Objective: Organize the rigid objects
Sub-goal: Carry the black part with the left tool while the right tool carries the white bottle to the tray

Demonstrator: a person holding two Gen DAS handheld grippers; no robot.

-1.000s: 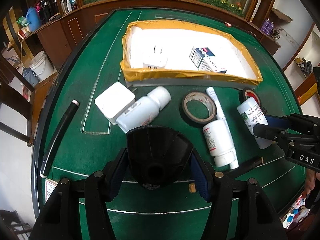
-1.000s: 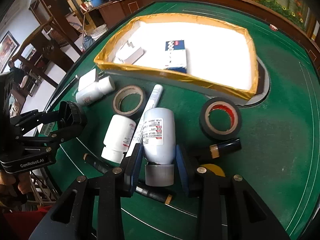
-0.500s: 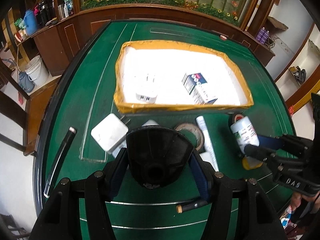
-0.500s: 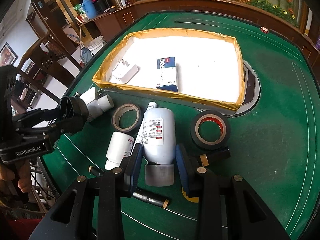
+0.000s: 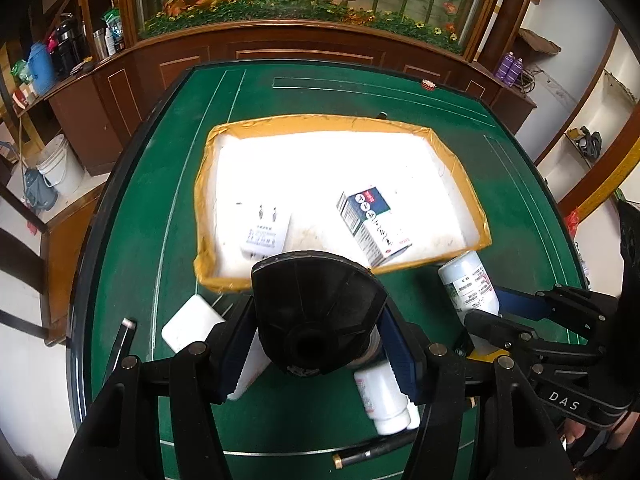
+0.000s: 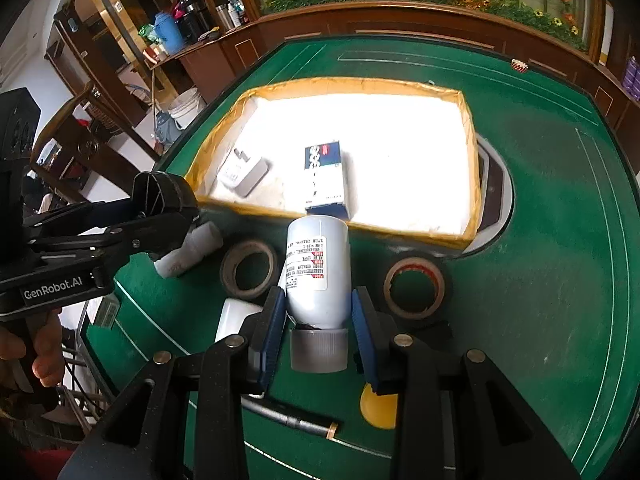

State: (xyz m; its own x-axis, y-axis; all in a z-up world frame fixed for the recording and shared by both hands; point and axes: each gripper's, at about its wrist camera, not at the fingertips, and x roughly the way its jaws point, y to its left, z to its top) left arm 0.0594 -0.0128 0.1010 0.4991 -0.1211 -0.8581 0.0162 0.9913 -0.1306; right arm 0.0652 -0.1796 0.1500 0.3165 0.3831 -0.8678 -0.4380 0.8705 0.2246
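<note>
- The left gripper (image 5: pixel 316 344), with blue pads, is clenched on a black funnel-shaped plastic piece (image 5: pixel 316 312) and holds it above the green felt table (image 5: pixel 168 208).
- The right gripper (image 6: pixel 318 320) grasps a white plastic bottle with a printed label and a grey cap (image 6: pixel 318 268); the cap points toward the camera and the bottom points at the box.
- A shallow cardboard box with yellow tape on the rim and a white inside (image 6: pixel 468 120) stands on the table.
- In this box lie a white plug adapter (image 5: pixel 266 236) and a small blue-and-white carton (image 5: pixel 372 228), apart from each other.
- On the felt near the box lie a beige tape roll (image 6: pixel 248 268) and a black tape roll with a red core (image 6: pixel 416 288).
- Another white bottle (image 5: pixel 384 400), a white square block (image 5: pixel 192 322) and a dark pen (image 6: pixel 296 422) also lie on the felt.
</note>
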